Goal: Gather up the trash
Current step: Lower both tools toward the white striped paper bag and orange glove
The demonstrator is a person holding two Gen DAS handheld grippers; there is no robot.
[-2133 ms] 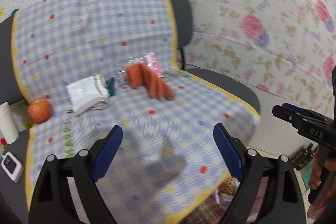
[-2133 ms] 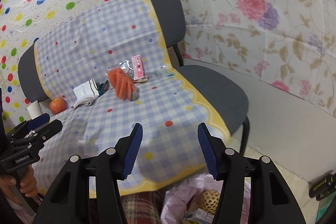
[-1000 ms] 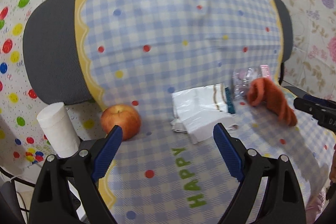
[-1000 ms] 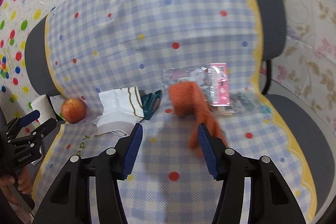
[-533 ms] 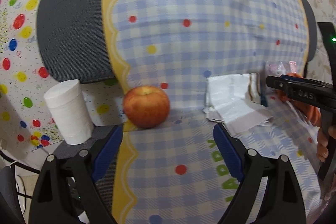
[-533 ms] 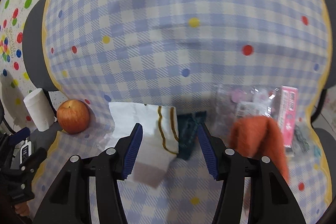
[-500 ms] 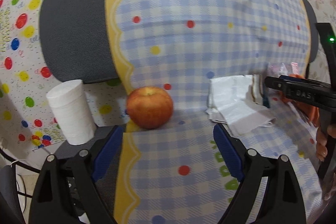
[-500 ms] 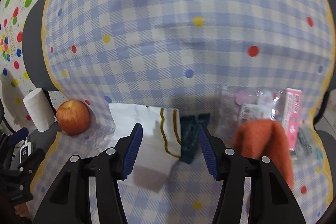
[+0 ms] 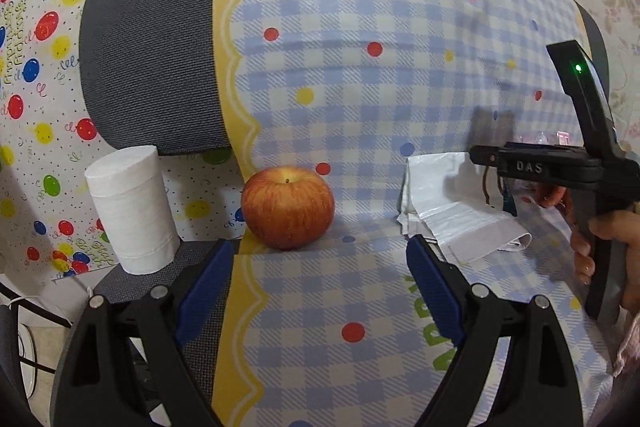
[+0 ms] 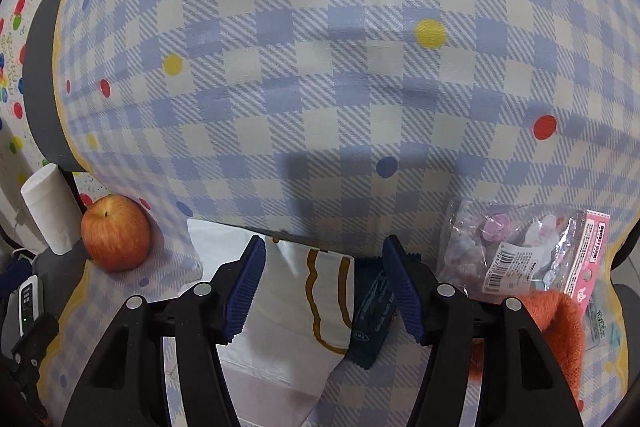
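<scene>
White wrapper point(image 10: 280, 307) laid on the checked cloth point(image 10: 320, 87), framed between the parted fingers of the right gripper point(image 10: 324, 287), apple point(image 9: 287, 207) seen left of it ahead of the spread-open left gripper point(image 9: 320, 279), dark packet point(image 10: 374, 311) touching its right edge, clear bag point(image 10: 520, 251) placed further right.

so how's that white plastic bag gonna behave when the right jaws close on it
The white plastic bag looks thin and creased, so it is probably floppy and very light. It will likely bunch and drape from the right gripper, and its glossy film may slip.
</scene>
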